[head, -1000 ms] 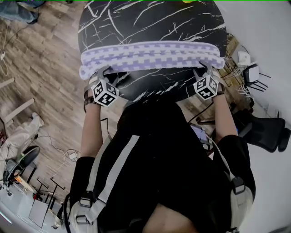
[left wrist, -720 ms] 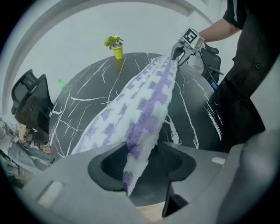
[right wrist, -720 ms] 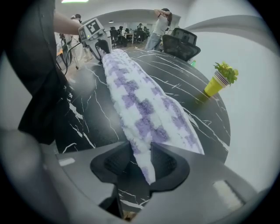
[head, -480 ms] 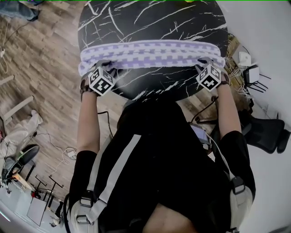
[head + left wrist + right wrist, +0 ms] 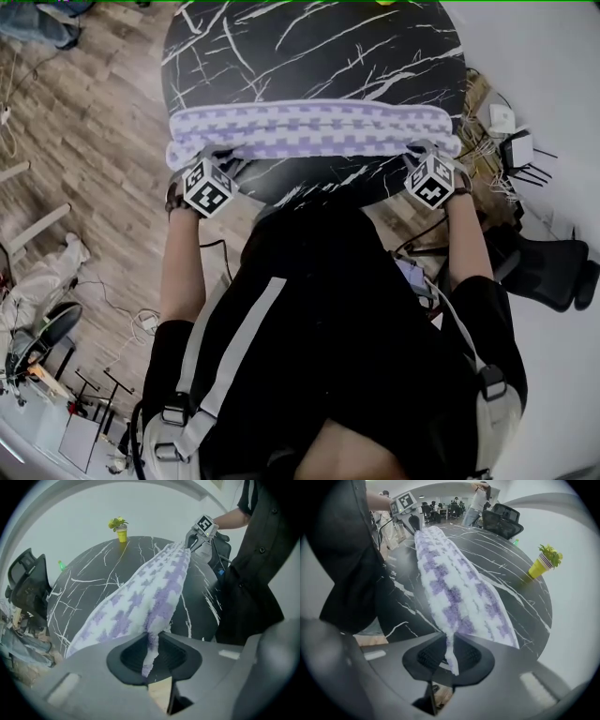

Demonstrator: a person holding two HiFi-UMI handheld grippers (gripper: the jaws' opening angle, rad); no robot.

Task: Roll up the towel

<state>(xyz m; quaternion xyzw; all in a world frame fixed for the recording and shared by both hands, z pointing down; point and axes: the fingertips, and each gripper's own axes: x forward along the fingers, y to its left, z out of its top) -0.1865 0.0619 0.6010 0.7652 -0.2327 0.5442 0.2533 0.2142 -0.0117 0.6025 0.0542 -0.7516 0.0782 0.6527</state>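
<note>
Your towel [image 5: 309, 129] is soft, fuzzy terry in a white and lilac check. It is gathered into a long, plump band with rounded ends. It lies on the near half of the round table [image 5: 309, 47], whose top is glossy black with thin white veins like marble.

The band's long axis runs left to right across the table, parallel to your shoulders, and reaches almost from one side of the table to the other. One end points at your left gripper [image 5: 214, 156] and the other at your right gripper [image 5: 422, 148].

Each claw has just been closing and is now nearly together, with a thin fold of the towel's near edge between its ribbed dark pads. In the left gripper view the cloth narrows to a flat strip that runs down between the pads, and the pads press on it from both sides. The right gripper view shows the same: a white strip pinched in the narrow gap, with the rest of the band fanning out across the table toward the other claw. Both claws point steeply down at the near corners of the band.

At the table's far edge stands a small yellow pot [image 5: 121, 535] with a green plant. A black office chair [image 5: 26, 585] stands beside the table, over a wood-plank floor [image 5: 84, 112].
</note>
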